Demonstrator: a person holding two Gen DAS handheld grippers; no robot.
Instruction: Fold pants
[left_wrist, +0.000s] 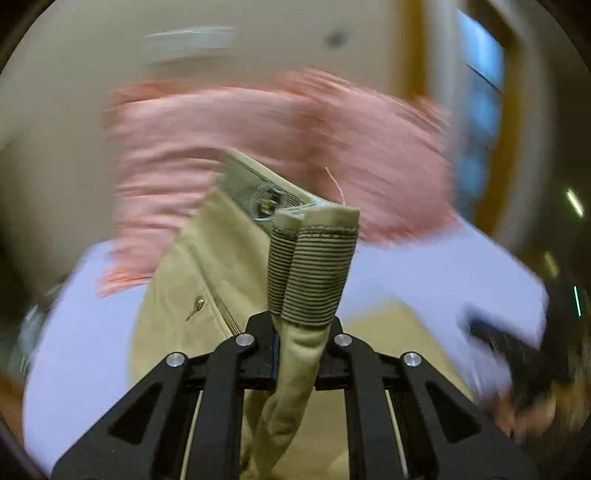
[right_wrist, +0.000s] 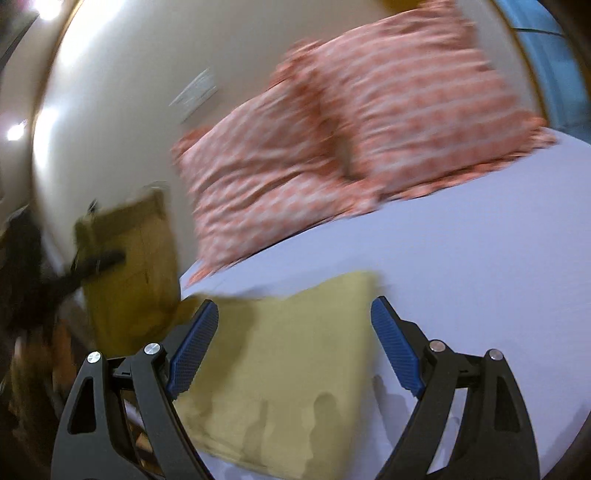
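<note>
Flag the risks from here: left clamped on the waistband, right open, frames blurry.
1. The left gripper pinches only a bunched bit of the pants waistband; a fast swing may pull it loose.
2. The right gripper is open above the pant leg lying on the bed sheet, so that end is unheld and may drag or bunch.

Lying bare right of the pants (right_wrist: 280, 354): lavender sheet (right_wrist: 480, 280). Blocking the far side beyond them: pink pillows (right_wrist: 351, 129).

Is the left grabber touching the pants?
Touching. In the left wrist view, the left gripper is shut on the pants, with the waistband squeezed between its fingers.
</note>
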